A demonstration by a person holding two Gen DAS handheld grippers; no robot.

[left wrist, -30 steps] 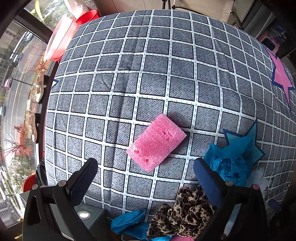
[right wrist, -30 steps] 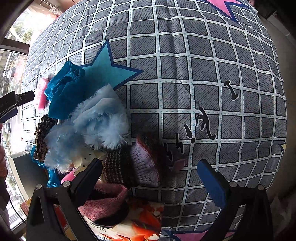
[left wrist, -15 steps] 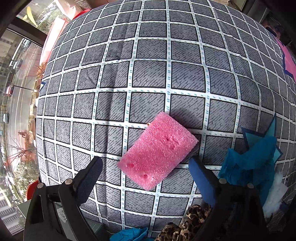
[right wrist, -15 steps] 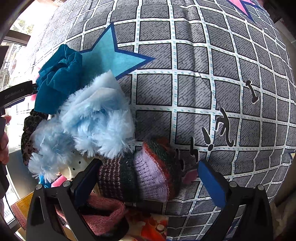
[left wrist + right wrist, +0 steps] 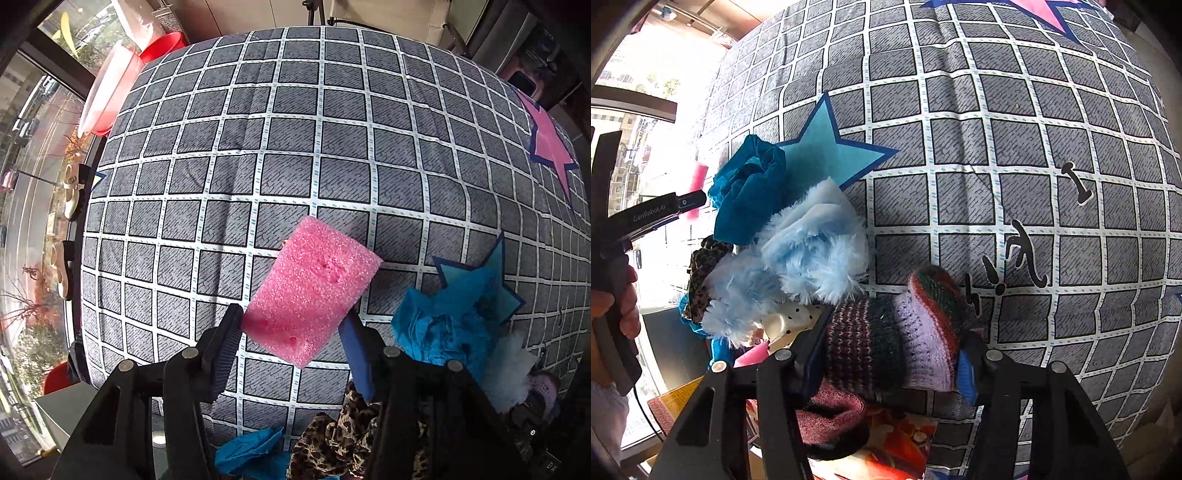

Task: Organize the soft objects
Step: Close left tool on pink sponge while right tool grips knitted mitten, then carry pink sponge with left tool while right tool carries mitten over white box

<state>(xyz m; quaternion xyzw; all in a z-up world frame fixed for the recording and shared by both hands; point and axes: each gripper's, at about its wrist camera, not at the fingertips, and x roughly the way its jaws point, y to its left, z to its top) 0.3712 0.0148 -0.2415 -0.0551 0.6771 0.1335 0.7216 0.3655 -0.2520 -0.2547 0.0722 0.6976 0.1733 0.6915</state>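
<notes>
A pink foam sponge (image 5: 312,286) is clamped between the fingers of my left gripper (image 5: 291,328) and tilts above the checked grey bedspread (image 5: 295,147). My right gripper (image 5: 890,347) is shut on a striped knitted sock (image 5: 897,339) of purple, dark and red yarn at the near edge of a pile. The pile holds a fluffy light-blue cloth (image 5: 801,254), a blue velvet cloth (image 5: 746,188) and a leopard-print cloth (image 5: 701,273). The blue cloth (image 5: 447,325) and leopard cloth (image 5: 332,439) also show in the left wrist view.
A pink and a red basin (image 5: 110,85) sit beyond the bed's far left corner by the window. Shoes (image 5: 72,192) stand along the sill. A dark pink knit piece (image 5: 827,417) and printed paper (image 5: 897,443) lie under my right gripper.
Both grippers closed: the left one on the pink sponge and lifted it off the bedspread, the right one moved in and closed on the knitted sock.
</notes>
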